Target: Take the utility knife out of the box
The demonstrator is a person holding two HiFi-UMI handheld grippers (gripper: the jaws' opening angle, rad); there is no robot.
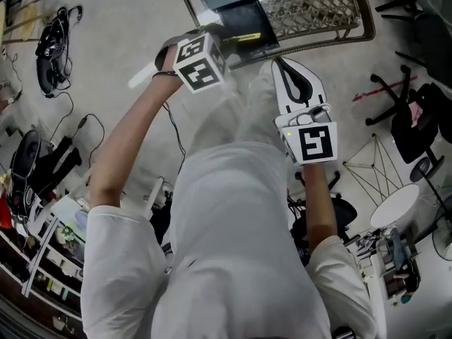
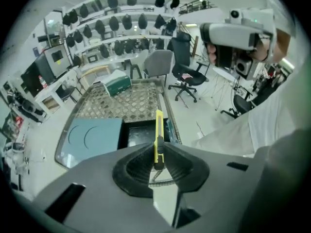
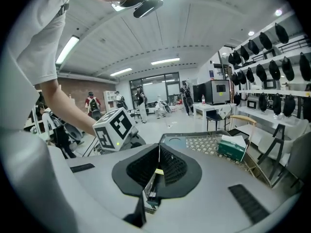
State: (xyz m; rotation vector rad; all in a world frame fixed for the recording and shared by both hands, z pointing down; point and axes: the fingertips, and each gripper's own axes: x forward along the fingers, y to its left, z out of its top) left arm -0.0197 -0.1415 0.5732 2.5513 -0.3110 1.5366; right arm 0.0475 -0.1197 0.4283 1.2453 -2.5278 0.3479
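Pinches, in narrow left gripper (image 2: 159, 161) jaws, slim yellow utility knife (image 2: 158, 130) above open black box (image 2: 140, 132) at metal mesh worktop's (image 2: 121, 103) near edge. Shows right gripper (image 3: 159, 166) jaws together, seemingly empty. Marks extraction step; next calls for carrying knife clear and setting it down.

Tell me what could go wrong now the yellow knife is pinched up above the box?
1. The left gripper pinches the utility knife only near one end, so it might swivel or slip out.
2. It hangs above the open black box by the table edge; if dropped, it could miss the box and hit the floor.
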